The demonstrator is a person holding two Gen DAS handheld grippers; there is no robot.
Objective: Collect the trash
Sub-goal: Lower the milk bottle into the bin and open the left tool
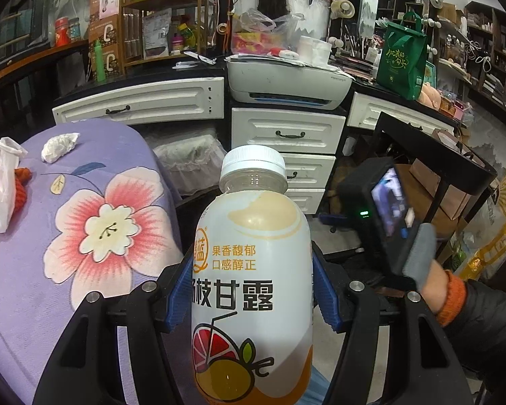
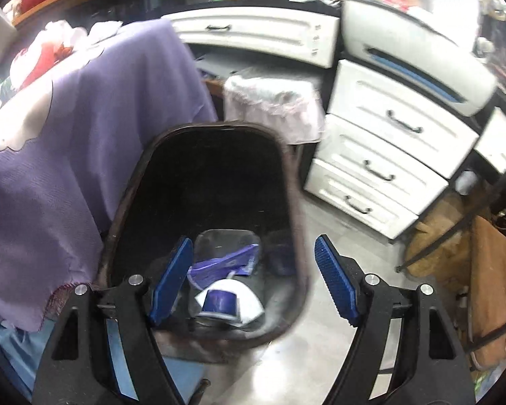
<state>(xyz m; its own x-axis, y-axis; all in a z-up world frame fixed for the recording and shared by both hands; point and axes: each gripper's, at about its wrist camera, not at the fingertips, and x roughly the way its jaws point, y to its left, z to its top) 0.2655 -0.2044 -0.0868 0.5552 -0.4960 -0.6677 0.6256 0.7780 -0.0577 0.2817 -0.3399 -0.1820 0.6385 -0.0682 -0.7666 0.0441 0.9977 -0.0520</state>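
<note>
A cluttered room with white drawers [image 1: 288,131] at the far side and a tabletop [image 1: 84,236] on the left, draped in a purple cloth with a large pink flower.

The left gripper [image 1: 253,290] holds a plastic drink bottle [image 1: 251,270] upright, its blue fingers [image 1: 177,293] pressed against both sides of the body below the white cap. The bottle looks nearly empty, so it is probably trash being carried off. It sits clear of the tabletop, just to the right of its edge.

On the far left of the tabletop lie a crumpled white tissue [image 1: 59,146] and a white plastic bag [image 1: 1,182] with something red and orange beside it; these appear to be waiting for collection.

The right gripper [image 2: 253,276] hangs over a dark bin [image 2: 205,222] that stands on the floor against the hanging cloth. Its fingers [image 2: 172,280] are spread apart with nothing between them. Directly below, inside the bin, lie a purple wrapper [image 2: 226,265] and a white and purple cup [image 2: 226,302], likely trash already dropped.
</note>
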